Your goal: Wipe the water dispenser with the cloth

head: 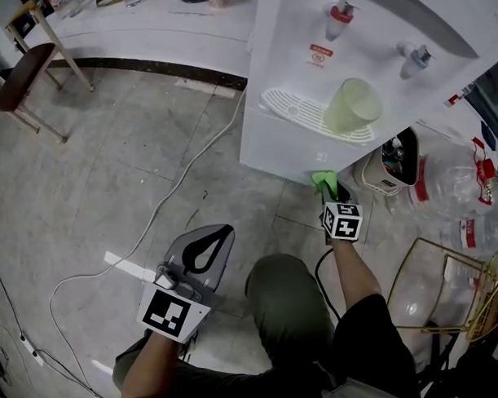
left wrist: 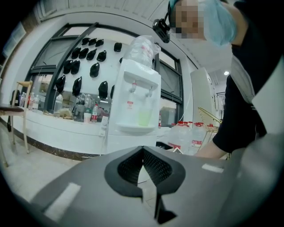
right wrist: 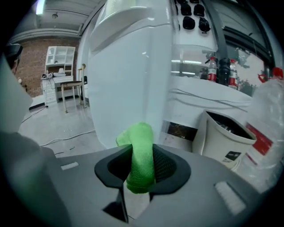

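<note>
- My right gripper has its jaws closed on the green cloth. The cloth stands bunched up between the pads, and a fold of it pokes out past the jaw tips.
- The cloth is at the bottom front corner of the white water dispenser, low down near the floor. I cannot tell whether the cloth actually touches the panel.
- My left gripper is low over the tiled floor, on my left and well away from the dispenser. Its jaws are pressed together at the tips and nothing is between them.
- From the left gripper view the dispenser stands upright ahead of me, with a water bottle on top.
- On the dispenser front I see a red tap and a blue tap. A pale green cup sits on the drip tray below them.
- Just beside the dispenser, to its right, is a white bin with a dark inside.
- Clear water bottles with red labels lie further right, with a gold wire rack near them.
- A white cable trails across the floor on the left.
- A brown chair stands at the far left.
</note>
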{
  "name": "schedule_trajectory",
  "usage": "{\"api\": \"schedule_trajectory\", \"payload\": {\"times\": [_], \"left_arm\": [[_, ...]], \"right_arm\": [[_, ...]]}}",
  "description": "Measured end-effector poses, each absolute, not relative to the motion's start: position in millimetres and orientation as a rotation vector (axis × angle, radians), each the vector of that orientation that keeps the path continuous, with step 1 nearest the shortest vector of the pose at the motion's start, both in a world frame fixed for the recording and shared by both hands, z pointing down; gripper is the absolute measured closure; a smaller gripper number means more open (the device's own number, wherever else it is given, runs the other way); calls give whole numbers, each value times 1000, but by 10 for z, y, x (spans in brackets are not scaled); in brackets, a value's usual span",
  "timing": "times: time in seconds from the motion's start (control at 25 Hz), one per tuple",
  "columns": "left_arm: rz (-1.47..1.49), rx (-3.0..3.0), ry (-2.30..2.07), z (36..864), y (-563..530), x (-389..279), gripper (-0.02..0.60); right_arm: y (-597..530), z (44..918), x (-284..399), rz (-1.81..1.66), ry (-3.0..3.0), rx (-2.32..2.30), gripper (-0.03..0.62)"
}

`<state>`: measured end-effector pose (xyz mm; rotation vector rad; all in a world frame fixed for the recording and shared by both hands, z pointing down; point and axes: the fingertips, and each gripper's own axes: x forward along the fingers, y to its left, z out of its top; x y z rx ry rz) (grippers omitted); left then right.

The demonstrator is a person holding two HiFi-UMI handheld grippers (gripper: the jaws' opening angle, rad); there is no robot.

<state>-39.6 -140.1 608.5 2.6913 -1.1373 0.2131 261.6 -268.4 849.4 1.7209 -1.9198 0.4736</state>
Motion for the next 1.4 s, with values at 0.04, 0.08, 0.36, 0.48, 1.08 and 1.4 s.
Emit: {"api": "schedule_trajectory", "payload": {"times": [0.04, 0.08, 0.36, 0.48, 1.08, 1.4], "left_arm": [[219, 2688, -1138, 6095, -1399, -400, 580], [223, 2686, -1140, 6102, -1398, -406, 580], [200, 2686, -1164, 6040, -1377, -442, 580], [213, 2674, -1186, 6056, -1326, -506, 580], [230, 2554, -1378, 6221, -1043, -1050, 580], [266, 2508, -1374, 6370, -997, -1173, 580]], "right_arm": [[-2660, 8497, 2725, 492, -1892, 1762, 477], [-2636, 8501, 2815, 506, -1869, 1795, 477], [-2507, 8605, 2224, 390, -2000, 1537, 479], [-2599, 8636, 1556, 347, -2128, 1390, 479], [-3454, 9044, -78, 361, -2141, 1242, 479], [-3457, 9138, 262, 397, -2064, 1273, 477]]}}
